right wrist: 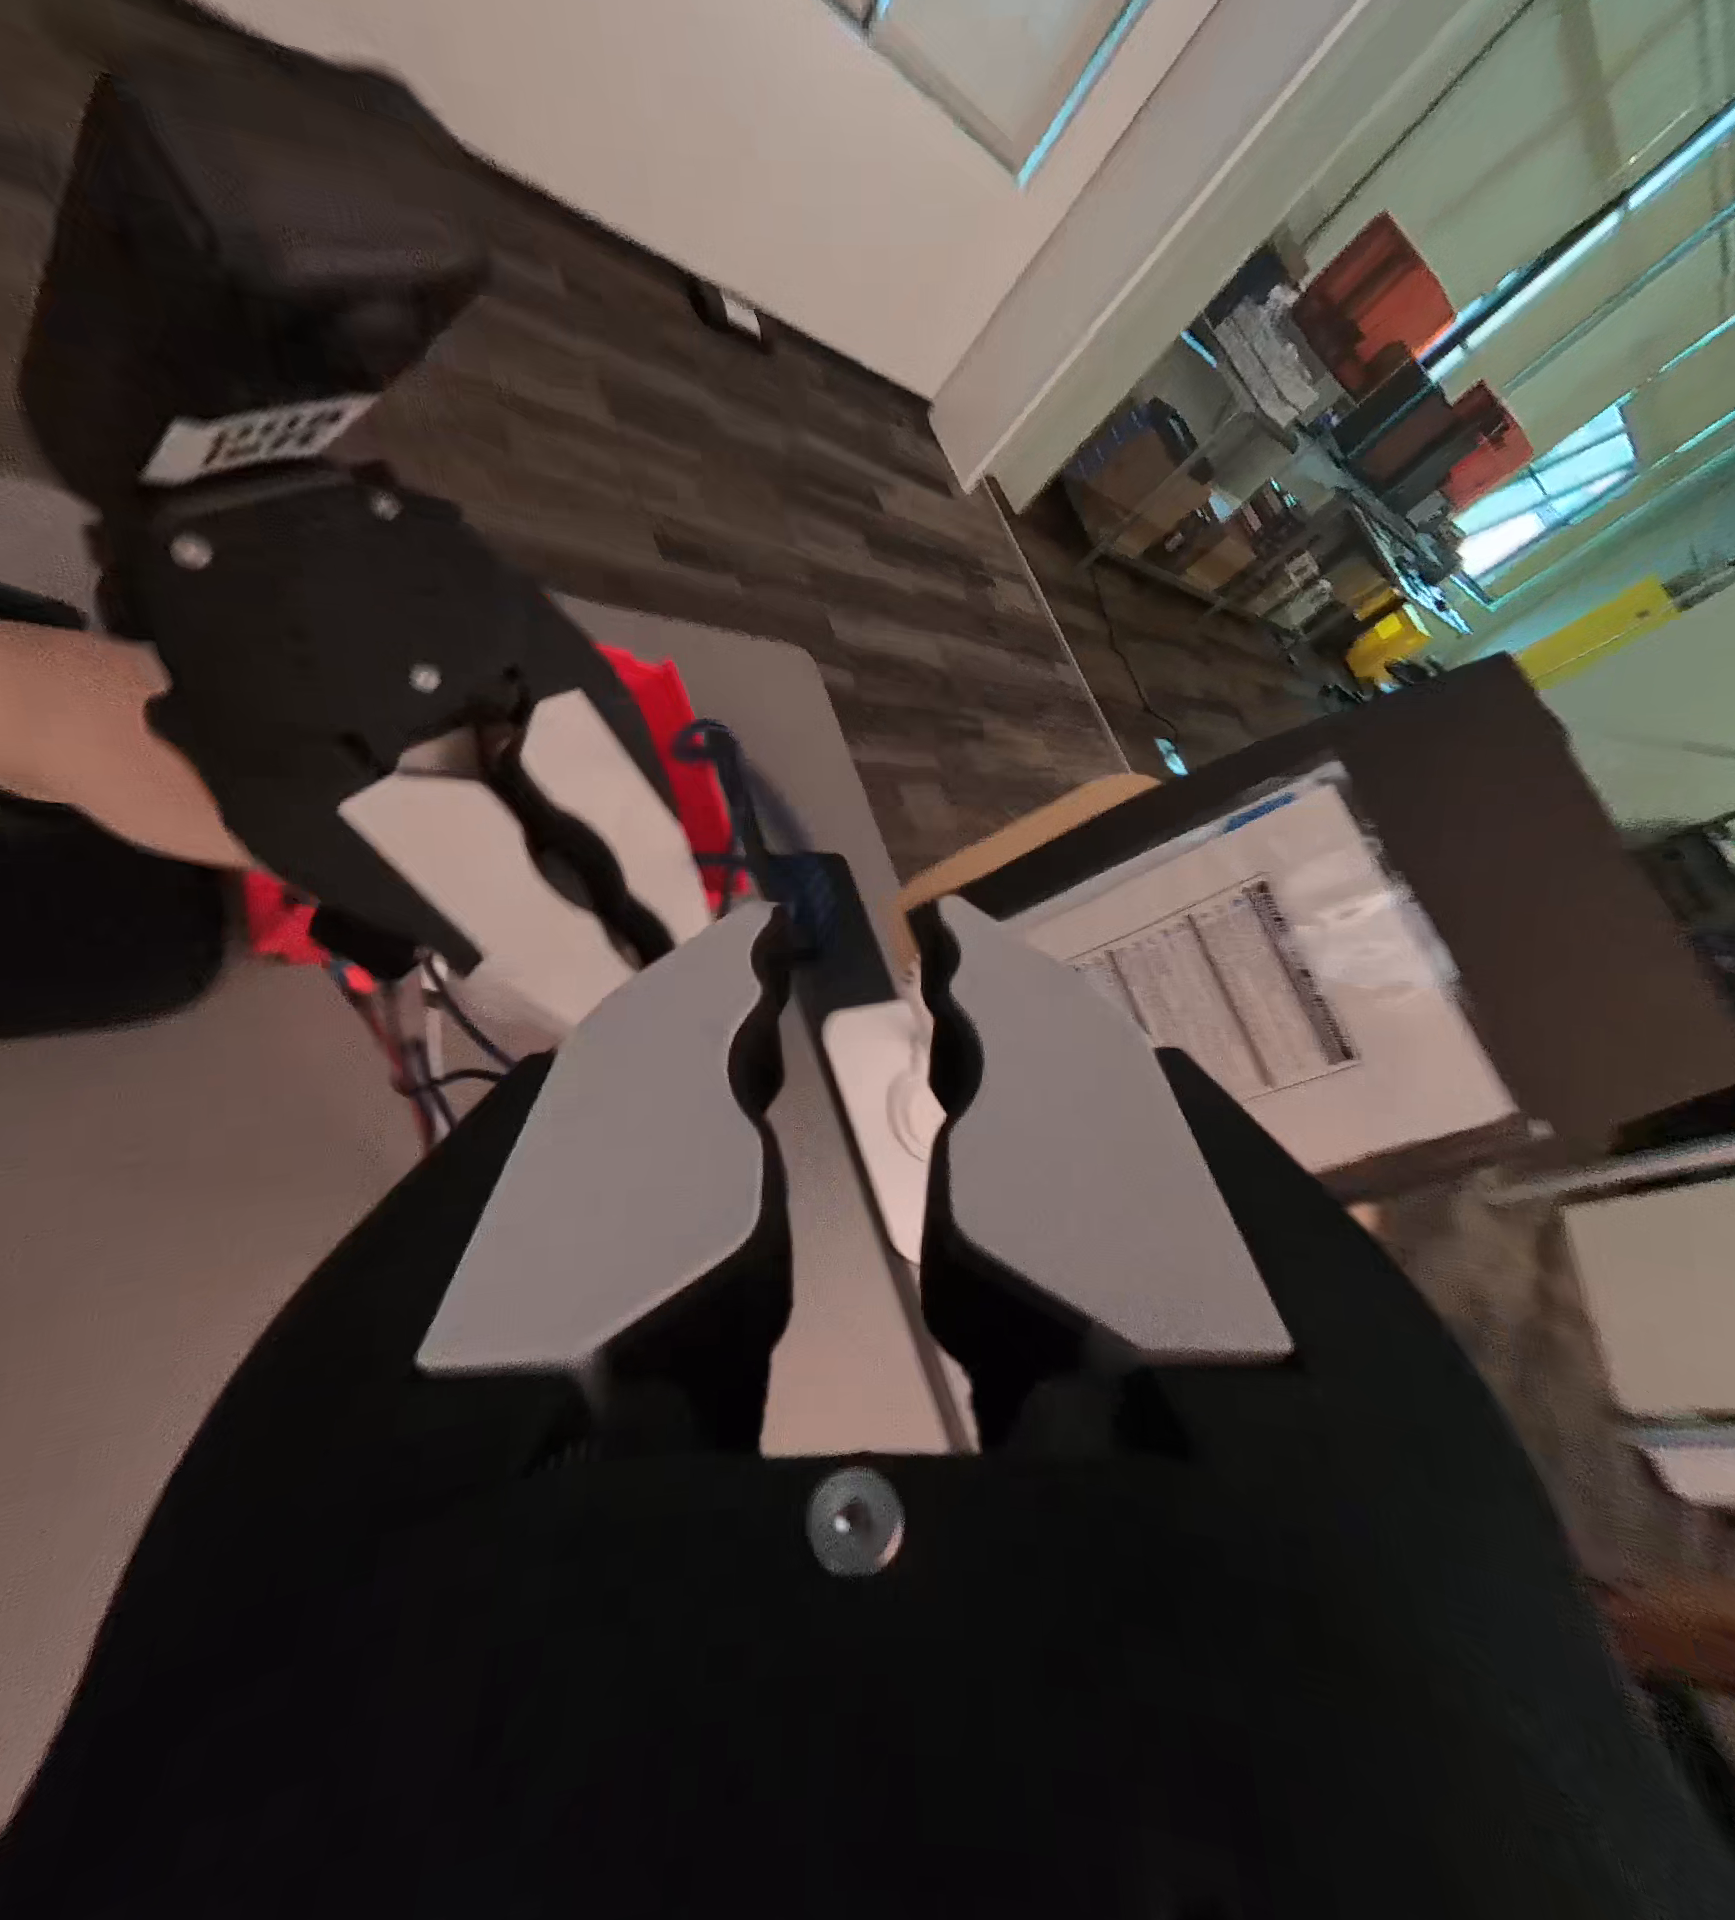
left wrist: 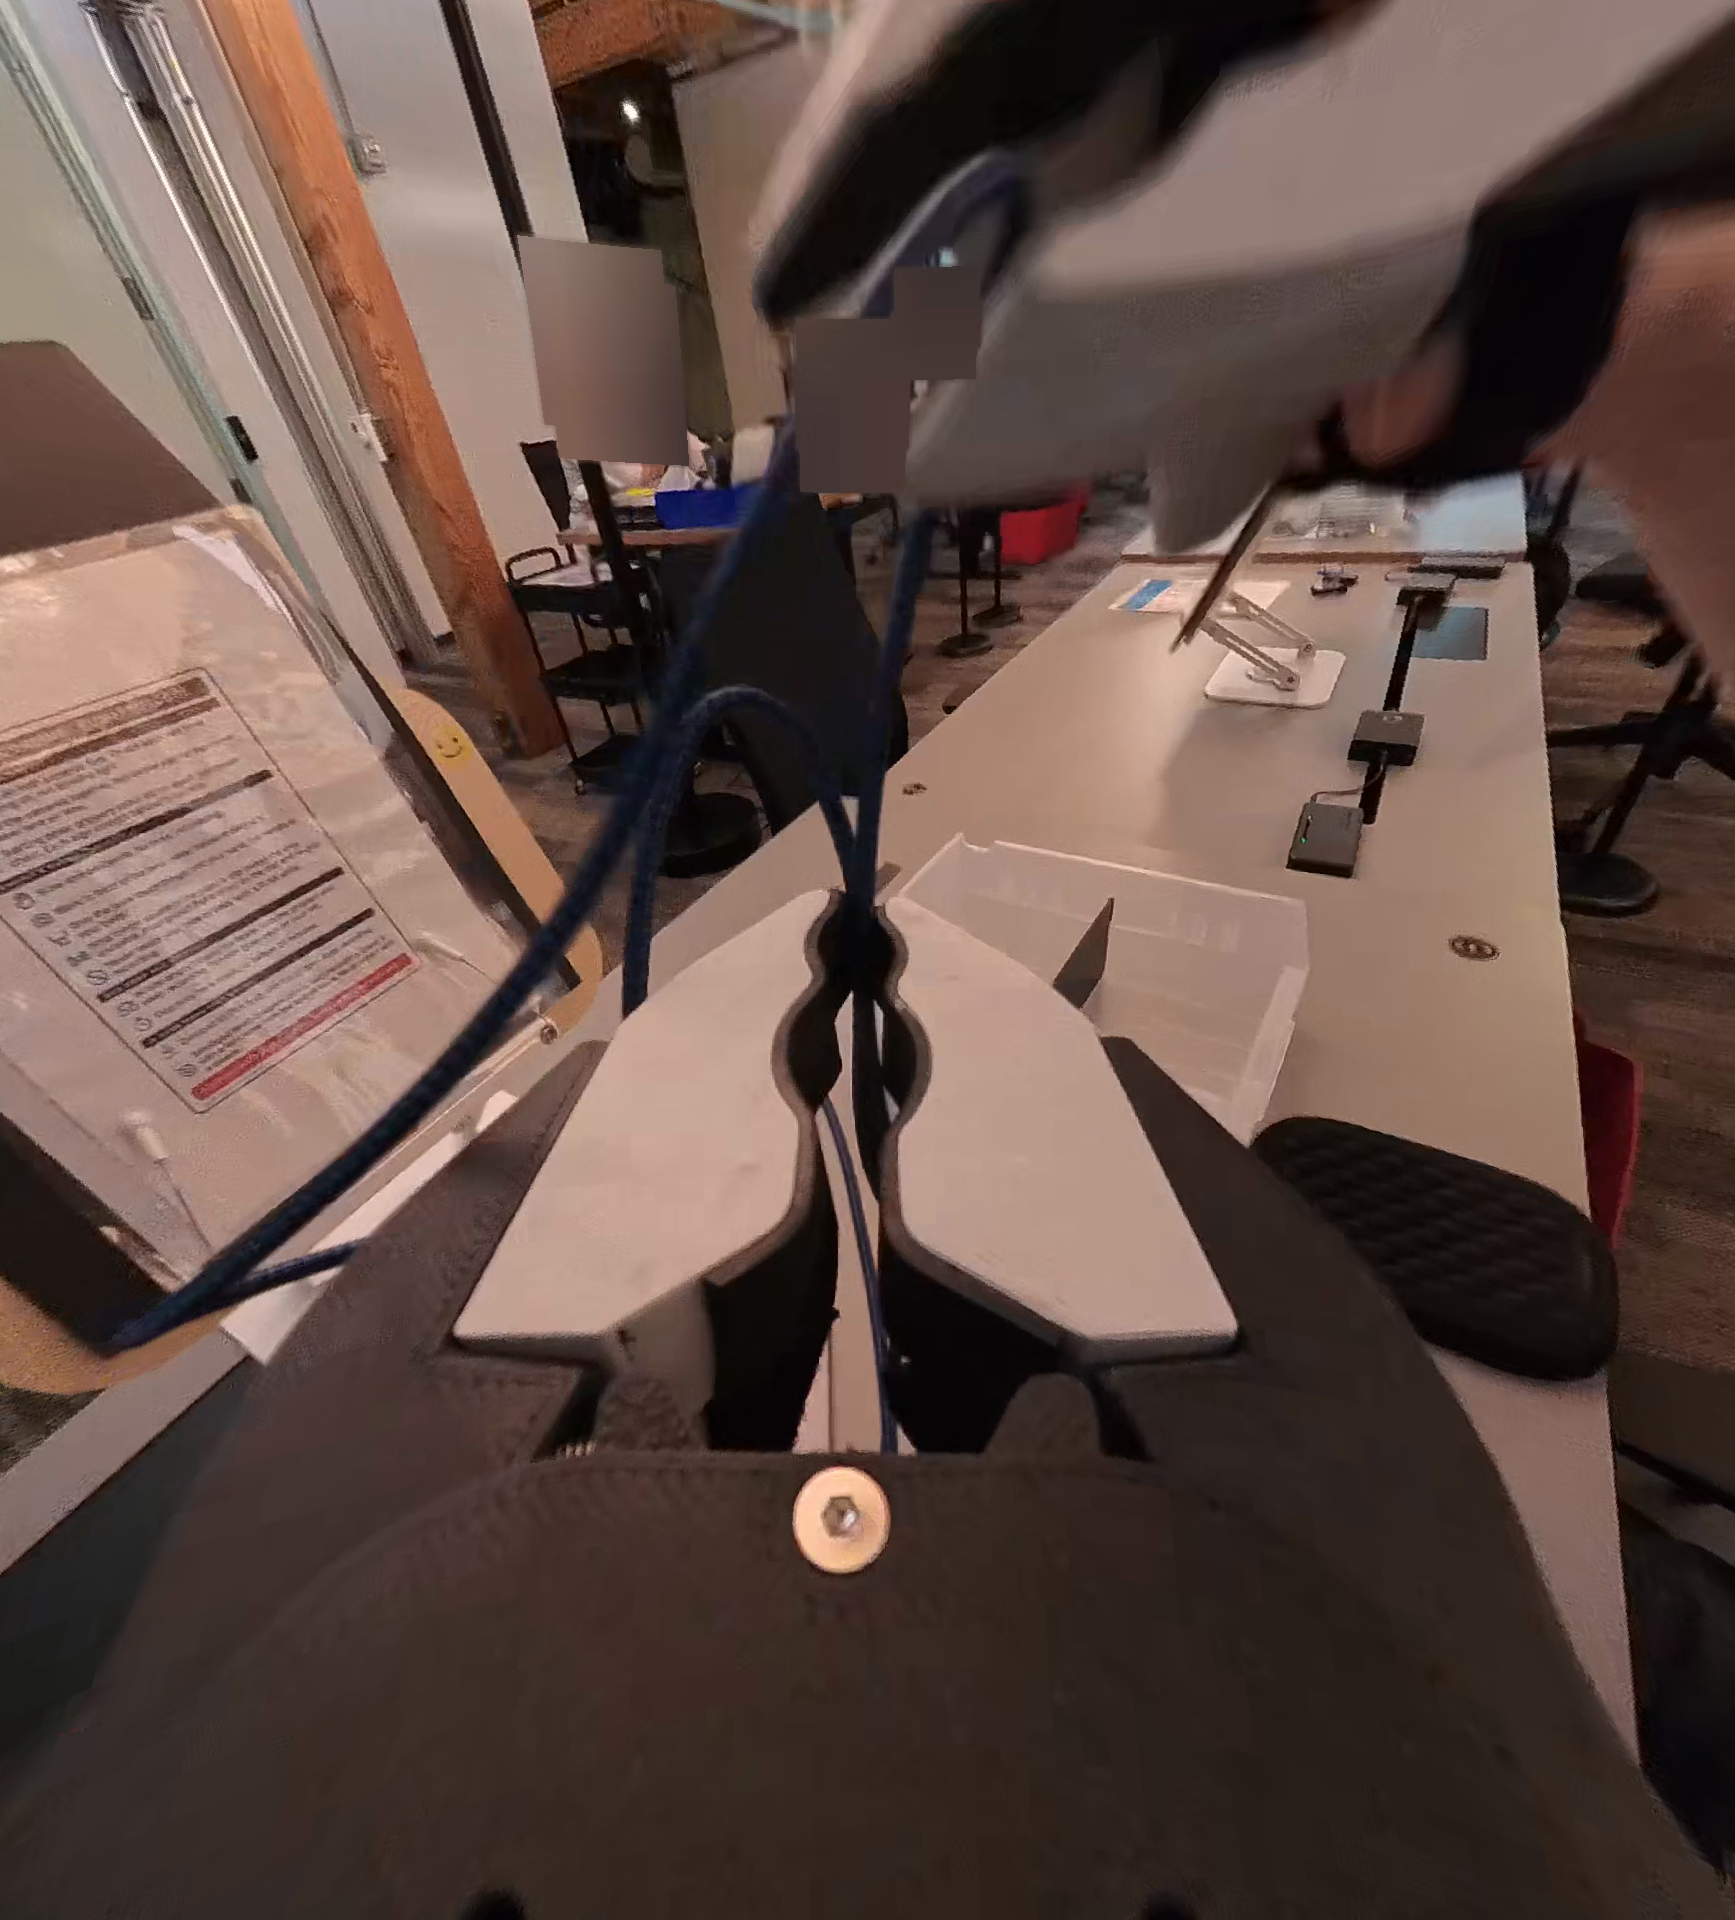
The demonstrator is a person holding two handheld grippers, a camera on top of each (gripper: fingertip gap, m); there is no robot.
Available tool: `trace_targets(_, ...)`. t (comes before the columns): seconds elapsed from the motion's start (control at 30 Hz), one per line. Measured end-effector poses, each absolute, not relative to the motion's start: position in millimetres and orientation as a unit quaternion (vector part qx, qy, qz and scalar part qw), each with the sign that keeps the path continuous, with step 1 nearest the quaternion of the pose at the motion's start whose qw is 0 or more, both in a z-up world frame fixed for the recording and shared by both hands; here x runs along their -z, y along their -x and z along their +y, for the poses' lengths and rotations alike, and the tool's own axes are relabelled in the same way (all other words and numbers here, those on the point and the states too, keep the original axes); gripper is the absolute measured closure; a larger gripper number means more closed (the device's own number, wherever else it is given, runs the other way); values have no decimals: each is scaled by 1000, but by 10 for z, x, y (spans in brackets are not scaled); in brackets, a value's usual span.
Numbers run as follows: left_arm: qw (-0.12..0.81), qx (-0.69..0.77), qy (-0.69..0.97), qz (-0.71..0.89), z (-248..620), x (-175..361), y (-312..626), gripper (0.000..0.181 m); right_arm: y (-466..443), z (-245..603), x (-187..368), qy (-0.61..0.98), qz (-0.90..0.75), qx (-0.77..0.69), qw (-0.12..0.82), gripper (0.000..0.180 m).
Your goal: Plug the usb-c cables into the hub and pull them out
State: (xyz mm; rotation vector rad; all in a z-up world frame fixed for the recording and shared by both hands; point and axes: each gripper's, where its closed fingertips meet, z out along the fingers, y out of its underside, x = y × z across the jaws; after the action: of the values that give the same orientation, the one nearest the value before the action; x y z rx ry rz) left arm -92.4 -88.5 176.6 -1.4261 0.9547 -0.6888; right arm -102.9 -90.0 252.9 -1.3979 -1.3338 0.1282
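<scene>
the left hand-held gripper (left wrist: 855,940) is pressed together on a blue braided cable (left wrist: 634,790), whose loops rise ahead of its tips to the blurred right hand-held gripper (right wrist: 852,935) above; that one's fingers stand slightly apart around the cable's bunched end, grip unclear; a black hub (left wrist: 1325,831) lies on the surface (left wrist: 1102,727), well ahead to the right

Long grey table (left wrist: 1133,727) carries clear plastic bin (left wrist: 1143,935) at near end, black mesh pad (left wrist: 1434,1236) beside it; farther along, small black hubs (left wrist: 1325,831) on cable, white folding stand (left wrist: 1268,665).
</scene>
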Motion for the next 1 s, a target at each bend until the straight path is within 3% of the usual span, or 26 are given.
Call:
trace_targets(0.17, 607, 255, 618, 430, -990, -1981, 979, 178, 647, -1170, -2022, 545, -471, -268, 640, 140)
trace_targets(0.27, 613, 234, 616, 436, -1064, -2144, 999, 178, 530, -1247, -1329, 545, -462, -321, 621, 121)
trace_targets(0.37, 617, 218, 615, 440, -1125, -2259, 1000, 178, 676, -1431, -805, 560, -482, -359, 570, 121)
trace_targets(0.5, 621, 206, 615, 440, -1168, -2340, 981, 178, 914, -1731, -675, 555, -505, -353, 559, 123)
trace_targets(0.63, 624, 199, 615, 439, -1173, -2392, 999, 178, 956, -1776, -715, 556, -480, -315, 601, 146)
trace_targets(0.7, 623, 195, 619, 436, -1148, -2395, 1036, 178, 941, -1647, -662, 556, -491, -241, 625, 176)
trace_targets(1.0, 564, 226, 690, 393, -686, -1714, 1282, 178, 1262, -1391, -1344, 583, -566, -195, 550, 177)
